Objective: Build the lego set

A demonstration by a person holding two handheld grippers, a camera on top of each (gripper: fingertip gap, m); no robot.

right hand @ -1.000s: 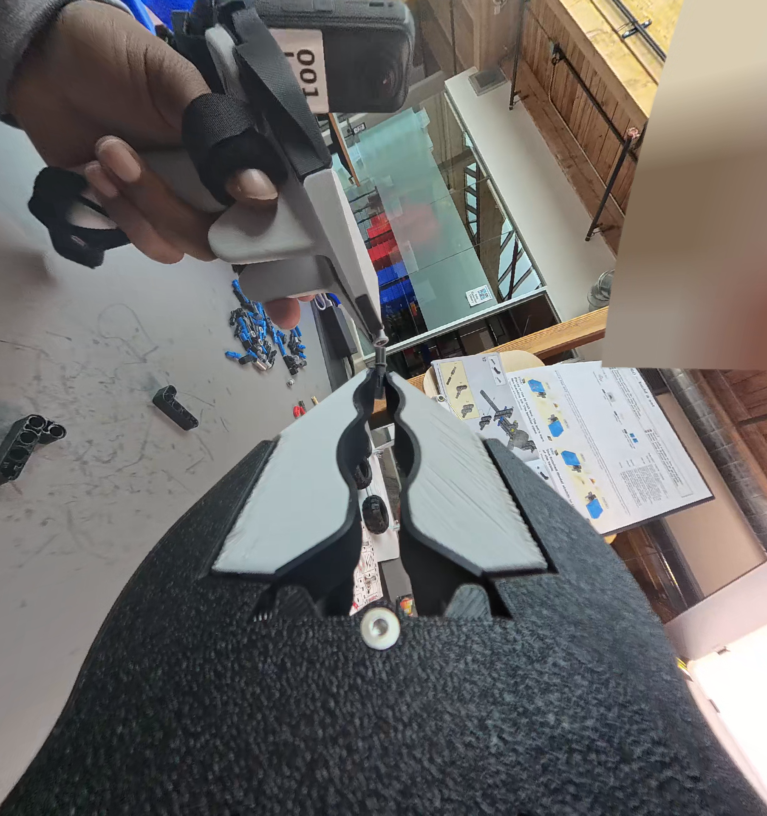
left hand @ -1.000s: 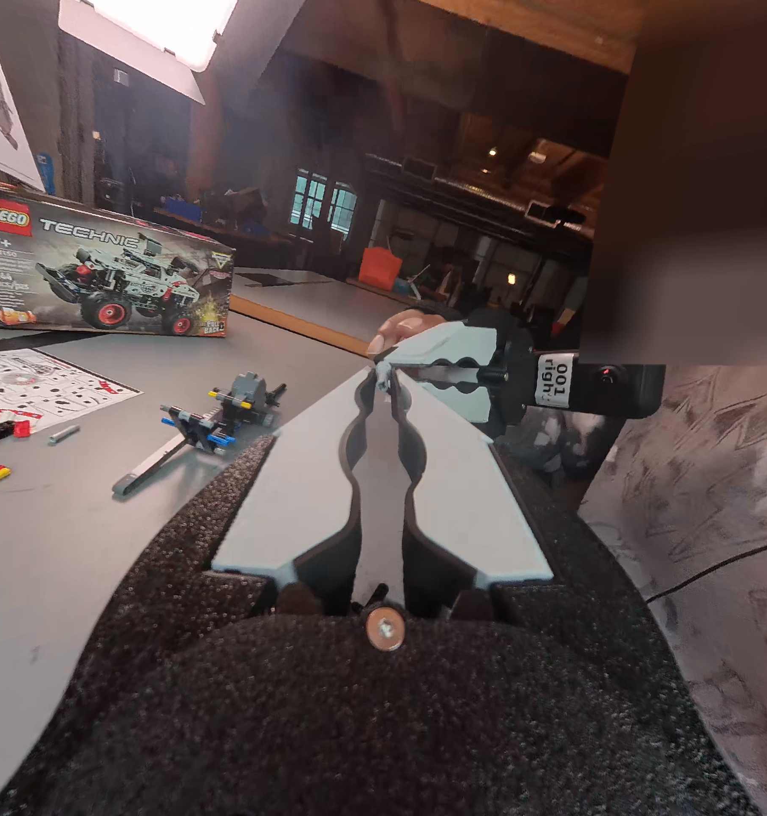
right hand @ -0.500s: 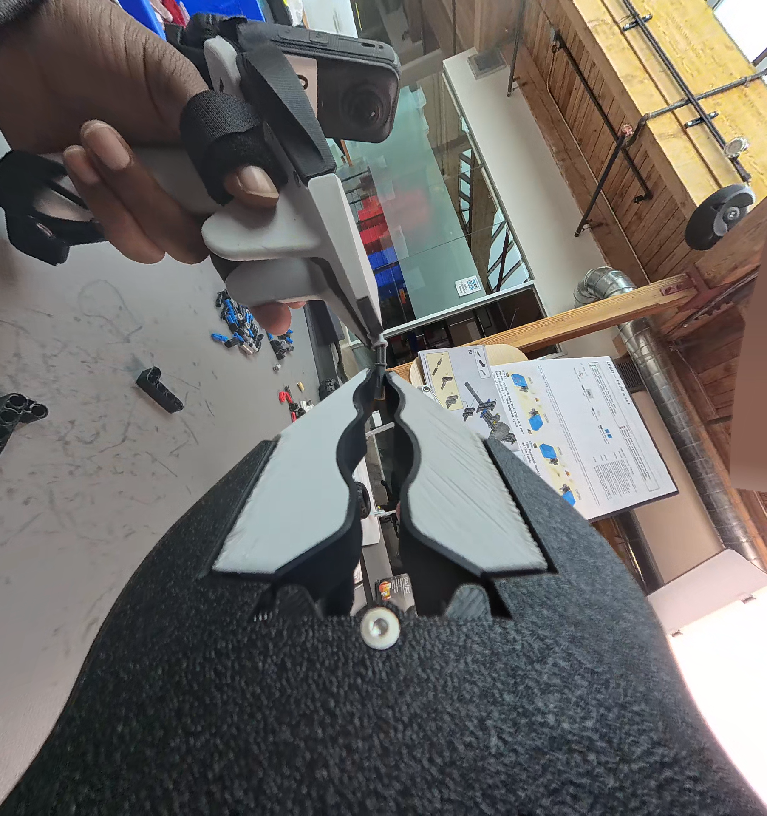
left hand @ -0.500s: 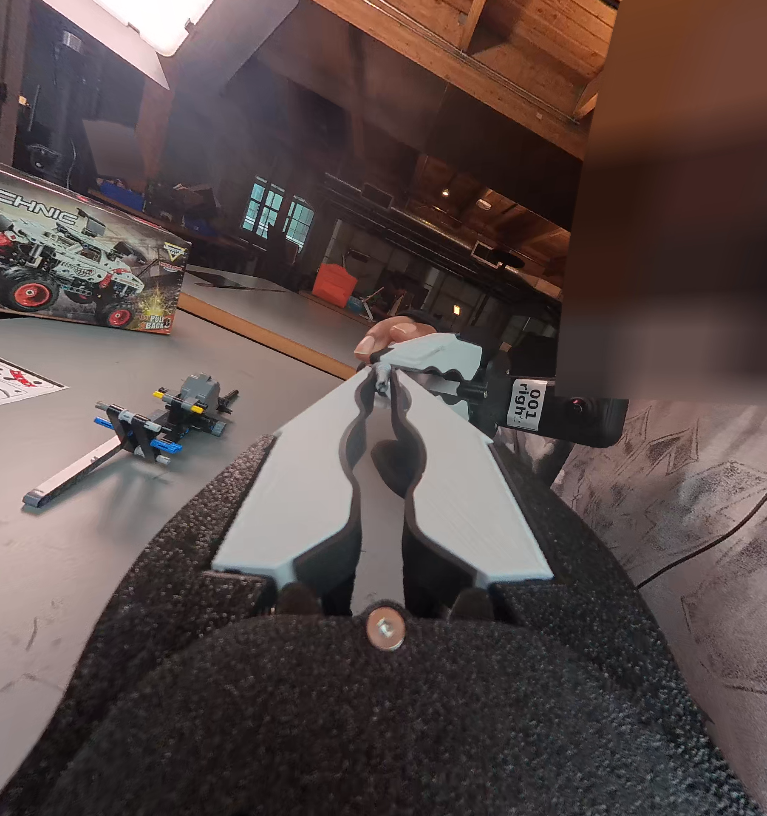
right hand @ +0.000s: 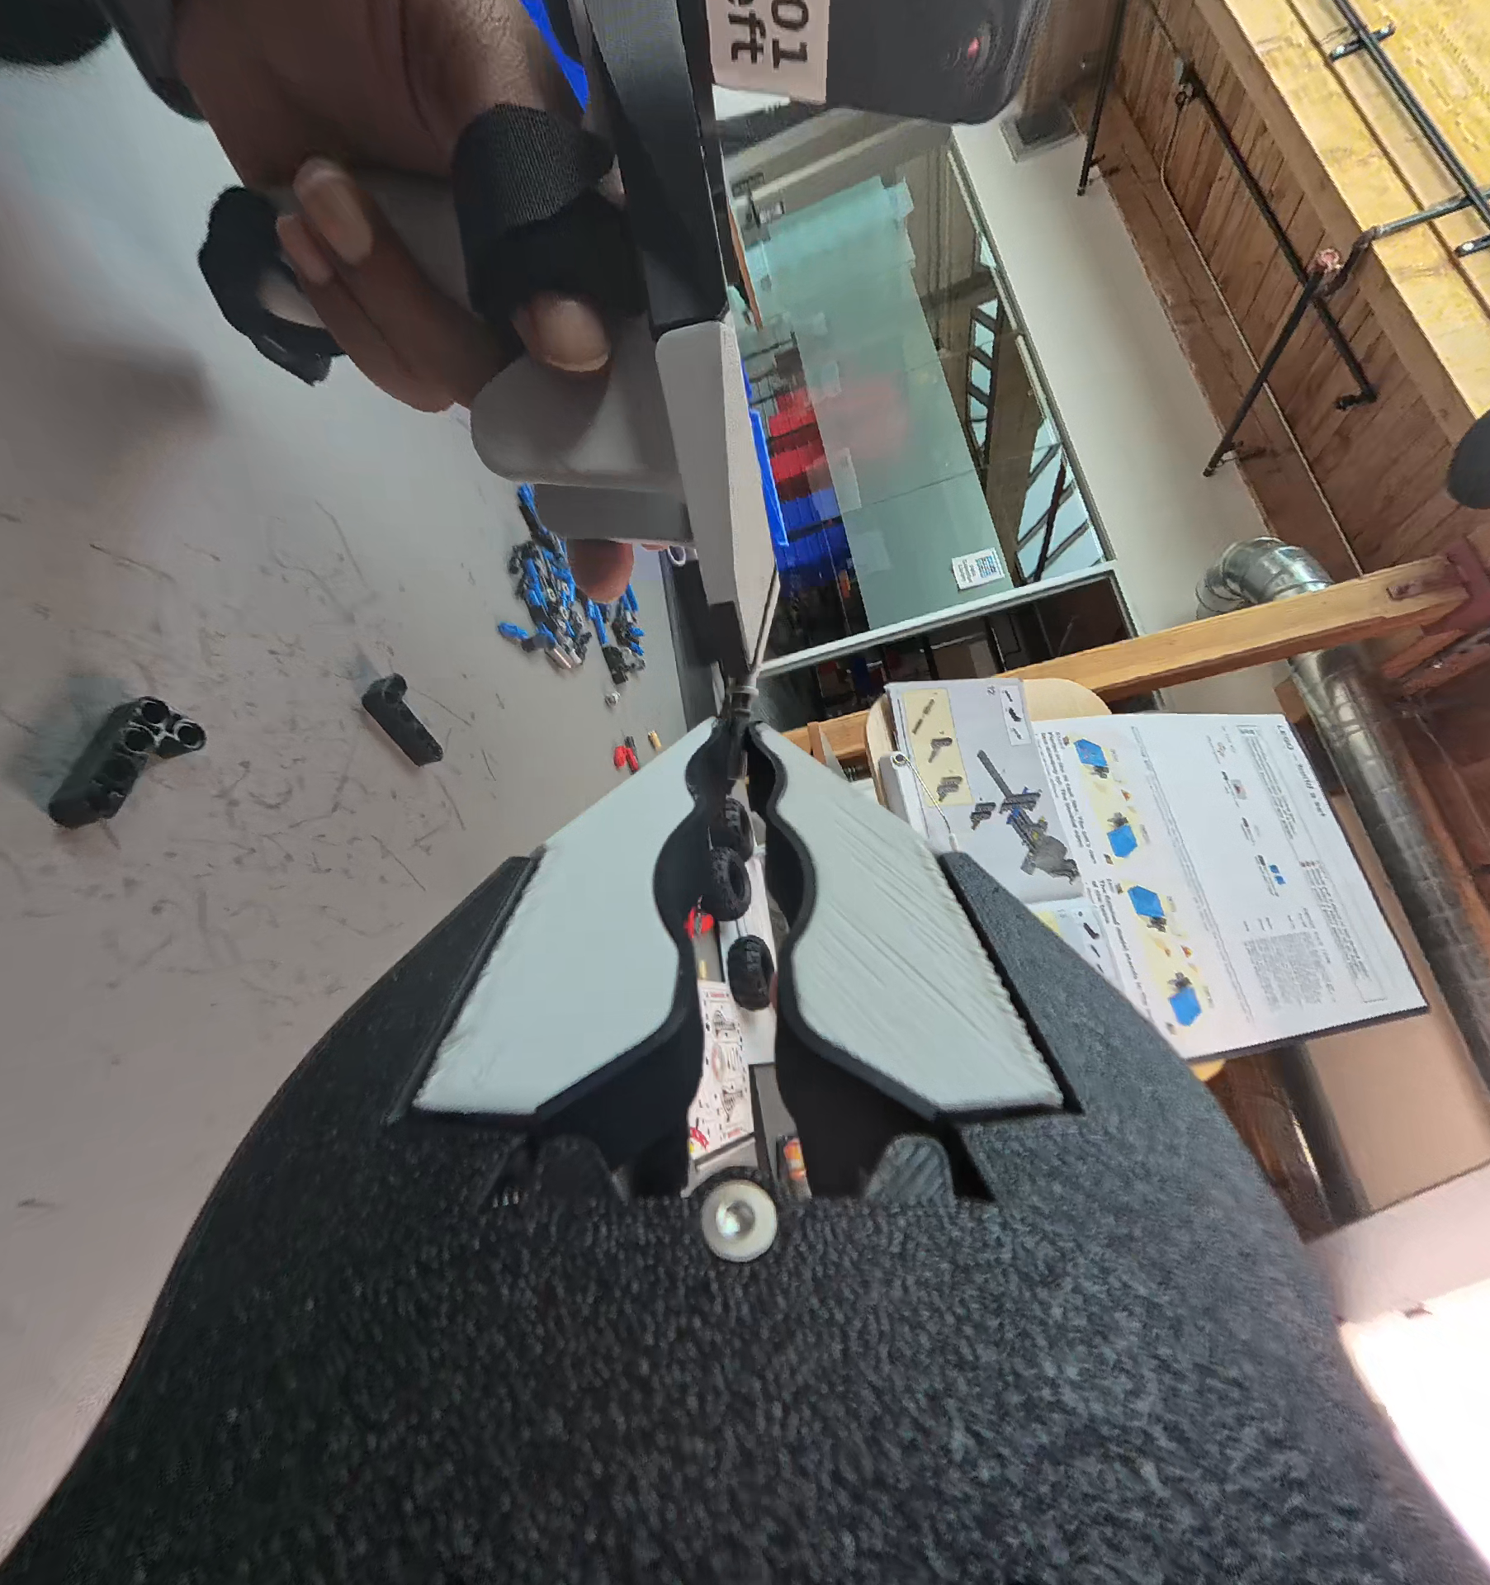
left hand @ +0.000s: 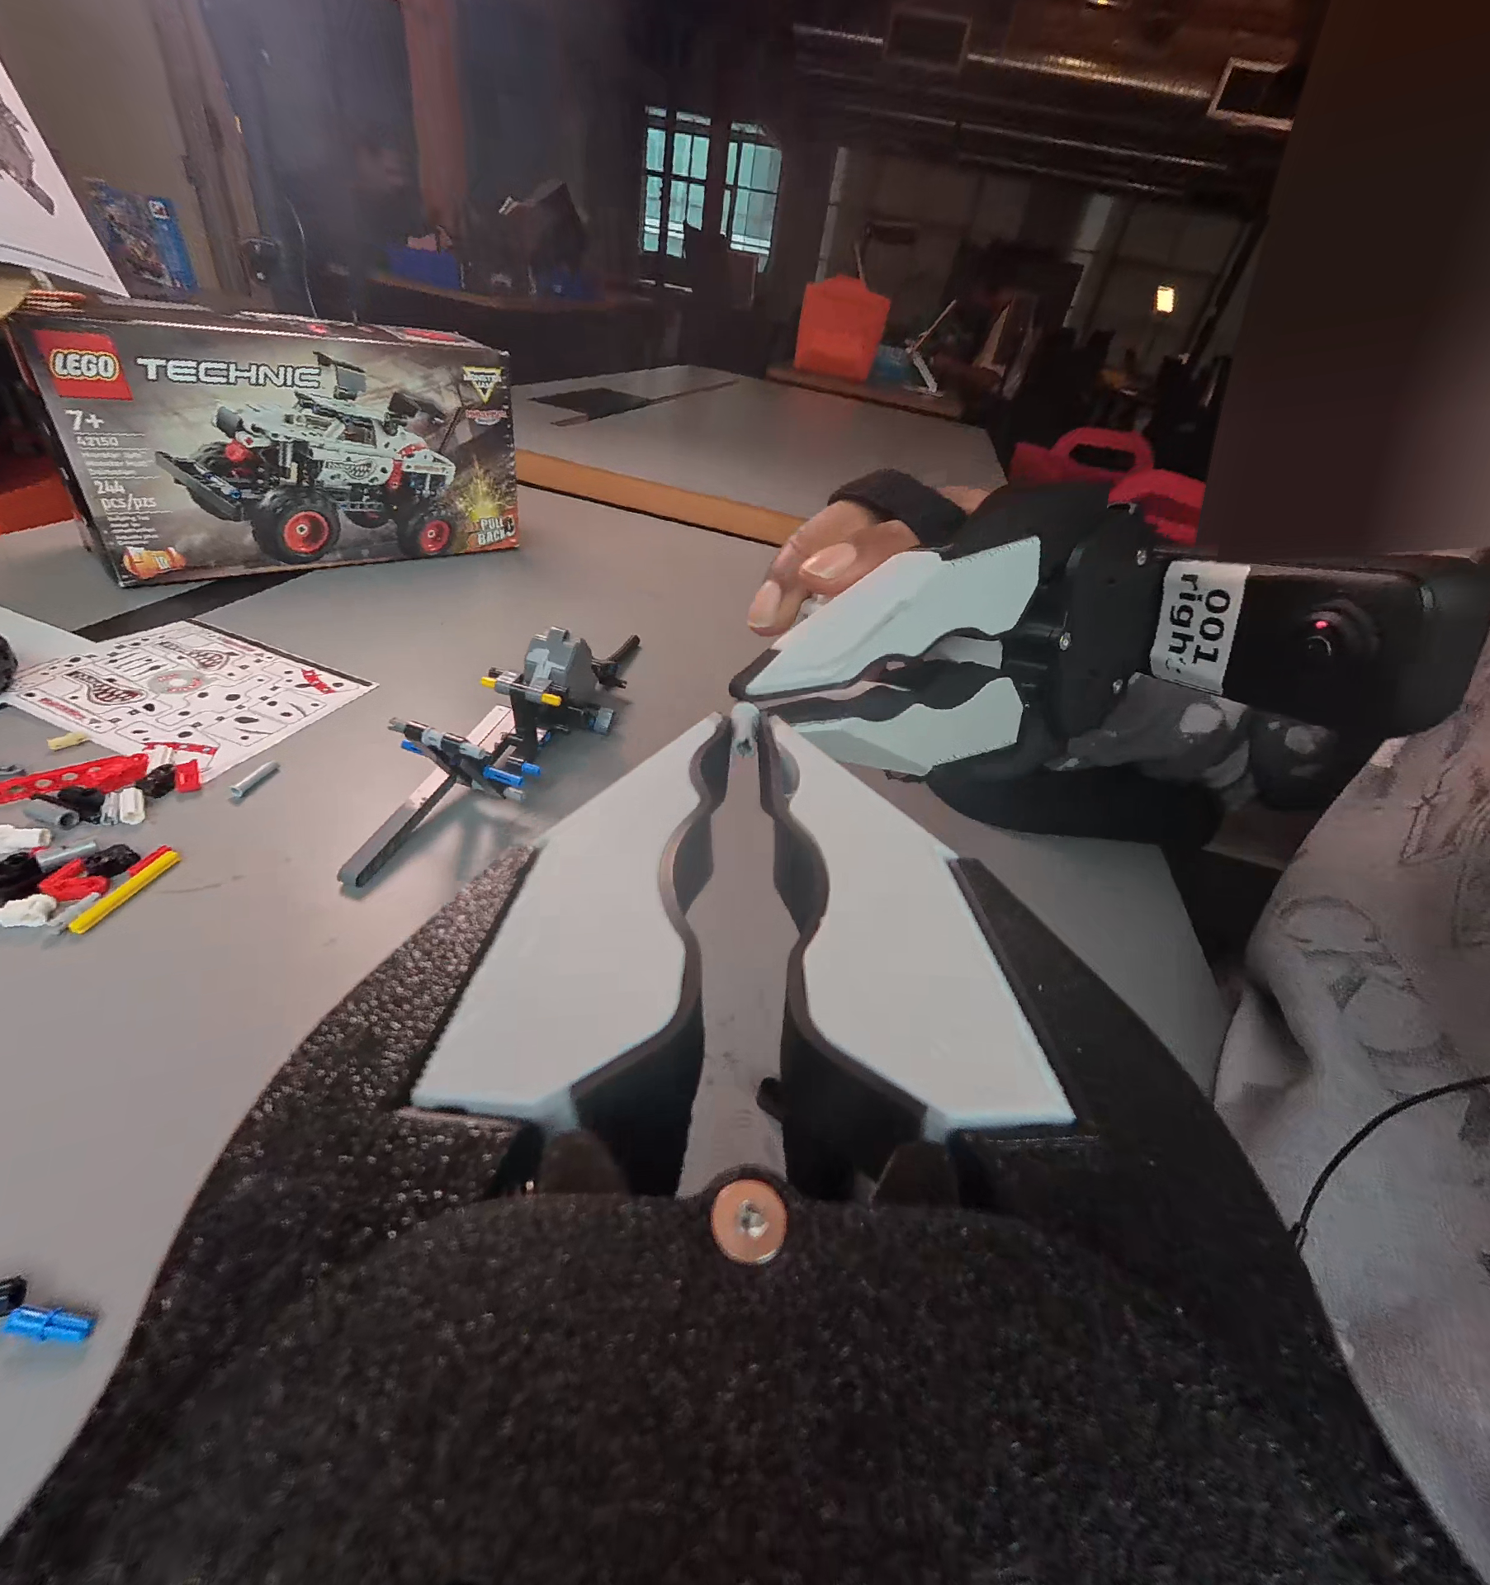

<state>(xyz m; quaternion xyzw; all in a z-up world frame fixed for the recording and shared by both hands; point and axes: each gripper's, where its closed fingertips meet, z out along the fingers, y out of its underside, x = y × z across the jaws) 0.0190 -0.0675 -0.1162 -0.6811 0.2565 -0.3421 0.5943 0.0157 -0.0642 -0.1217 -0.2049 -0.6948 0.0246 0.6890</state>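
My left gripper (left hand: 745, 744) is shut on a small grey Lego pin (left hand: 745, 729) and holds it above the grey table (left hand: 209, 1072). My right gripper (left hand: 745, 690) comes in from the right and meets it tip to tip. In the right wrist view my right gripper (right hand: 734, 739) is shut on the other end of the small pin (right hand: 737, 699), and the left gripper (right hand: 737, 635) reaches down onto it from above. I cannot tell whether this is one piece or two joined. A partly built grey and black assembly (left hand: 510, 729) lies on the table beyond.
The Lego box (left hand: 278, 446) stands at the back left, with a sticker sheet (left hand: 184, 686) and loose red, white and black parts (left hand: 55, 832) before it. A blue pin (left hand: 46, 1325) lies near. Black beams (right hand: 124, 759), a pin pile (right hand: 570, 600), tyres (right hand: 728, 875) and the instruction booklet (right hand: 1153, 875) show too. The tips of both grippers are at nearly the same place.
Both grippers have stayed shut, tip to tip on the small pin. The left view has swung down and left, showing more of the table. The right view has moved closer to the left gripper.
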